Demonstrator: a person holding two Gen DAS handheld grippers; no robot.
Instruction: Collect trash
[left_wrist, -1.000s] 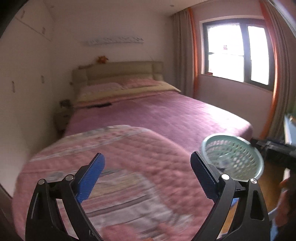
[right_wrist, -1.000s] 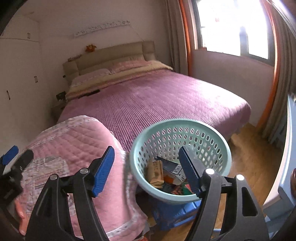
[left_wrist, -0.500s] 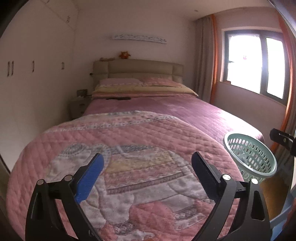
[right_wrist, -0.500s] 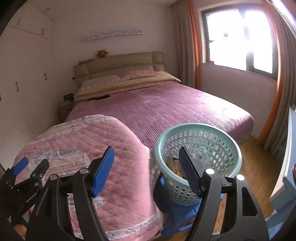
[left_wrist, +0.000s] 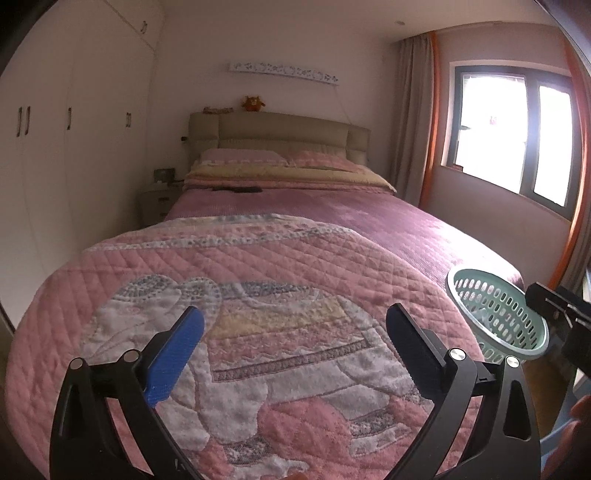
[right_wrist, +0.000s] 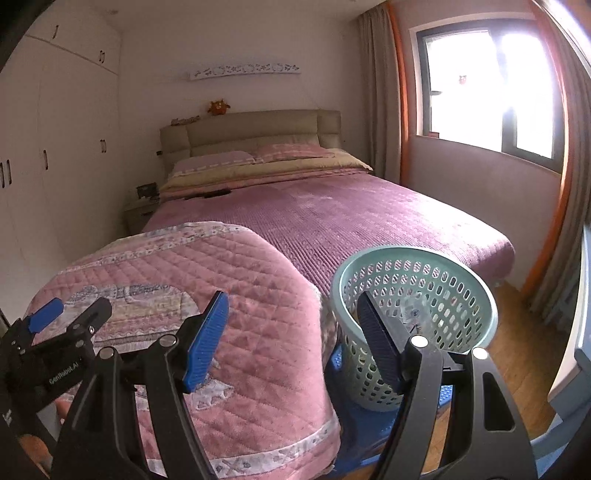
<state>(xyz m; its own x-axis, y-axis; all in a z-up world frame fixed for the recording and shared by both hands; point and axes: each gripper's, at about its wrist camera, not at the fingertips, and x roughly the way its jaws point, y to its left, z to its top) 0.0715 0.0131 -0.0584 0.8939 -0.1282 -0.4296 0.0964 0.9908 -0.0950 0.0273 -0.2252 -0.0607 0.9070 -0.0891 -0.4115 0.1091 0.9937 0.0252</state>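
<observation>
Trash is not in plain sight on the bed; a pale green perforated plastic basket (right_wrist: 415, 295) stands on a blue plastic stool (right_wrist: 369, 417) at the bed's foot, just beside a pink quilted blanket with an elephant pattern (left_wrist: 240, 314). Left gripper (left_wrist: 295, 332) hovers over that blanket, fingers spread wide and empty. Right gripper (right_wrist: 291, 325) is also wide open, empty, near the basket's rim. Judging by this, the search step is in hand; next comes spotting litter, perhaps the dark item (right_wrist: 208, 194) near the pillows.
</observation>
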